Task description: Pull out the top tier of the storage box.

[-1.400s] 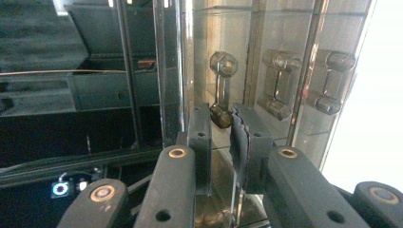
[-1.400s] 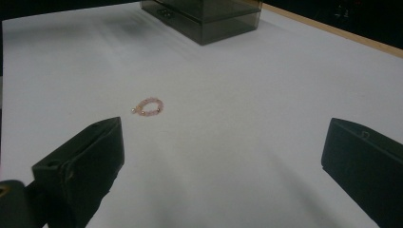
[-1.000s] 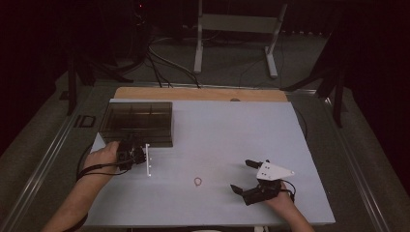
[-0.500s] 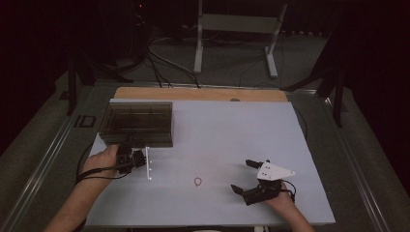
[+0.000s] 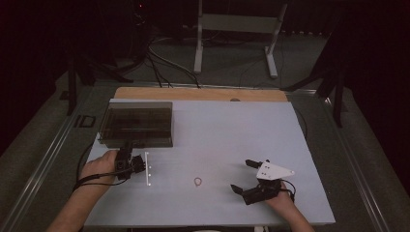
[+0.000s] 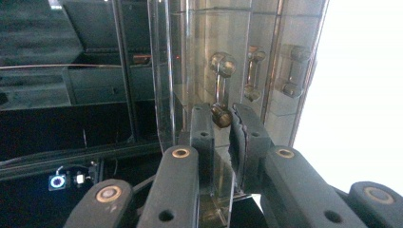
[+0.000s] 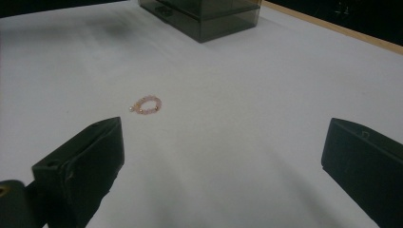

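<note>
A smoky clear drawer box (image 5: 138,123) stands at the table's left rear. My left gripper (image 5: 128,147) reaches its front face. In the left gripper view that gripper (image 6: 221,116) is shut on the lower knob of a small metal drawer handle (image 6: 222,64), and two more handles show to the right. A small pink bead bracelet (image 5: 197,181) lies flat on the white table near the front middle. My right gripper (image 5: 241,175) rests on the table to the bracelet's right, wide open with nothing in it. From the right gripper (image 7: 223,137), the bracelet (image 7: 147,104) lies ahead and to the left, with the box (image 7: 204,14) beyond.
The white table top (image 5: 232,135) has a wooden strip (image 5: 193,94) along its far edge. A metal stand (image 5: 237,29) and cables sit on the dark floor behind. A rail (image 5: 43,159) runs along the table's left side.
My left gripper has shifted slightly toward the near edge, still on the handle. The right gripper and the bracelet have stayed put.
</note>
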`<state>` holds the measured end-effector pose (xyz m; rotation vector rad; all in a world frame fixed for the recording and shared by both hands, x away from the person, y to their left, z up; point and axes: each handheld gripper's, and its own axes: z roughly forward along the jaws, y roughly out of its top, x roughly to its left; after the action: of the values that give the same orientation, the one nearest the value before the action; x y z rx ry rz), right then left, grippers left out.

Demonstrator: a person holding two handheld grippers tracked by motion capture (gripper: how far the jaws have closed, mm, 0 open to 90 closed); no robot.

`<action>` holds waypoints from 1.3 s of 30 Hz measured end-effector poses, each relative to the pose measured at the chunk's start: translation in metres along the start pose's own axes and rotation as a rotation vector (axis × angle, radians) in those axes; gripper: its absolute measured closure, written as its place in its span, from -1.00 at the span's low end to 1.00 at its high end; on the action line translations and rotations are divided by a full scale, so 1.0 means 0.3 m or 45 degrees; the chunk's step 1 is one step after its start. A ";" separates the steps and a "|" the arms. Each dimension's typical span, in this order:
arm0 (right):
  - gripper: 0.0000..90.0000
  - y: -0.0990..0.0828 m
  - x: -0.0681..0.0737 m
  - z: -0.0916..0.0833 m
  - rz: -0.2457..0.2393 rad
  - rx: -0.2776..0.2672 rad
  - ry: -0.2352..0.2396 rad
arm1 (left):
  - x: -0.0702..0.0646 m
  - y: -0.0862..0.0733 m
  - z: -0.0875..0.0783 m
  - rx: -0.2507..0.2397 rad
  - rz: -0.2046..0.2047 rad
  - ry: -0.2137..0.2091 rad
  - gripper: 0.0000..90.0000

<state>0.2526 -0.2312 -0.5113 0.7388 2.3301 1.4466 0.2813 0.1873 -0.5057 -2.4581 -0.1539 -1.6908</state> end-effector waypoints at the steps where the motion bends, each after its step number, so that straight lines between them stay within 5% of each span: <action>1: -0.98 0.000 0.000 0.001 -0.001 0.003 0.001 | 0.001 0.000 0.000 0.002 -0.004 -0.004 0.78; 9: -0.98 -0.001 -0.002 0.001 0.006 0.007 -0.007 | 0.008 -0.002 -0.001 0.000 -0.021 -0.024 0.78; 14: -0.98 -0.002 -0.001 0.006 0.011 0.017 -0.010 | 0.039 -0.029 0.006 -0.062 -0.129 -0.115 0.75; 17: -0.98 -0.001 -0.002 0.006 0.015 0.010 -0.012 | 0.044 -0.036 0.008 -0.077 -0.139 -0.137 0.73; 22: -0.98 -0.002 -0.004 0.009 0.021 0.016 -0.015 | 0.049 -0.059 0.007 -0.107 -0.158 -0.164 0.44; 26: -0.98 -0.003 -0.005 0.010 0.021 0.021 -0.011 | 0.063 -0.075 0.003 -0.115 -0.193 -0.207 0.03; 38: -0.98 -0.003 -0.006 0.010 0.020 0.022 -0.016 | 0.103 -0.116 0.009 -0.140 -0.330 -0.449 -0.87; 39: -0.98 -0.002 -0.006 0.009 0.020 0.020 -0.017 | 0.110 -0.123 0.009 -0.151 -0.341 -0.507 -0.87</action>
<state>0.2553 -0.2306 -0.5132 0.7703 2.3328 1.4273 0.2893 0.2241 -0.4733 -2.9520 -0.4586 -1.3011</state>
